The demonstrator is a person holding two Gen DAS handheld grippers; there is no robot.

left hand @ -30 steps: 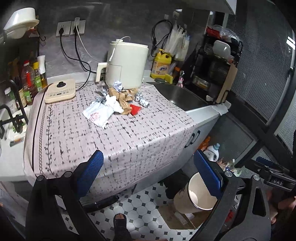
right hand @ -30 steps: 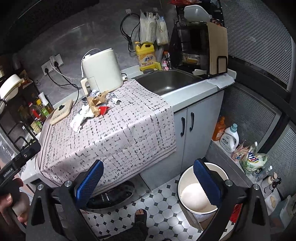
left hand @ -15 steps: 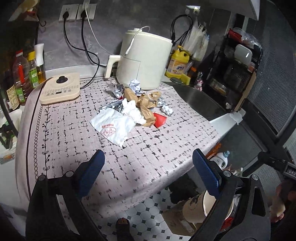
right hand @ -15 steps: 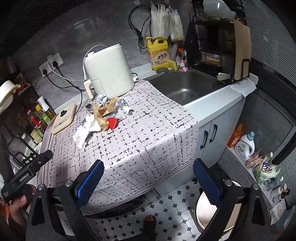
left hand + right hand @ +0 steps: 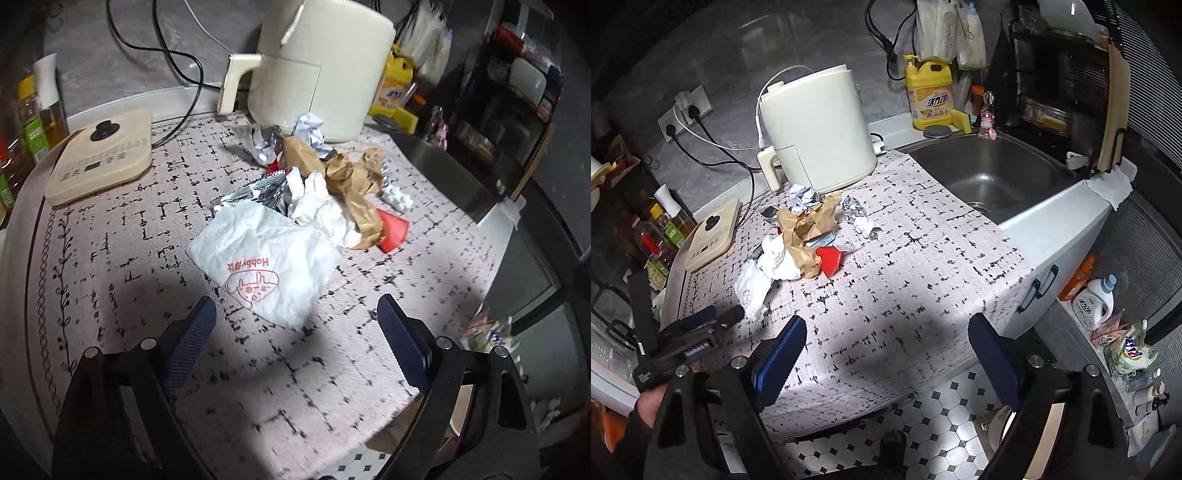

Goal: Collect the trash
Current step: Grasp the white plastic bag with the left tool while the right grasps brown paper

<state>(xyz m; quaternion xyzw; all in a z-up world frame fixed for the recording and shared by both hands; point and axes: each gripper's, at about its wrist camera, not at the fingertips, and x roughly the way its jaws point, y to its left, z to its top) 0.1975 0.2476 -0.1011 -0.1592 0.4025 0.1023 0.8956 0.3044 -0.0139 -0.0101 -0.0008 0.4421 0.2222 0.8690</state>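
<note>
From my left wrist camera, the left gripper (image 5: 295, 325) has its jaws wide and closing, with nothing pressed between them. Just ahead of the 2 blue pads (image 5: 192, 332) lies 1 white printed wrapper (image 5: 266, 258), its near corner reaching into the gap between the jaws without touching either. Beyond it I count 1 crumpled brown paper bag (image 5: 347, 184), 1 white tissue wad (image 5: 317, 206), 1 red scrap (image 5: 393, 229) ahead toward the right jaw, 2 pieces of foil wrapper (image 5: 258, 188), and 1 small paper ball (image 5: 310, 127). Farthest ahead stands 1 cream appliance (image 5: 317, 62); ahead of the left jaw sits 1 beige control pad (image 5: 103, 155). All rest on the patterned cloth (image 5: 110, 258).

From my right wrist camera, the right gripper (image 5: 886, 343) also has its jaws wide and closing, over bare cloth, holding nothing. The trash pile (image 5: 805, 236) lies well ahead, toward the left jaw. The left gripper shows beside my left jaw, close to the white wrapper. Ahead of the right jaw is 1 sink (image 5: 997, 177), with 1 yellow detergent bottle (image 5: 931, 96) behind it.
</note>
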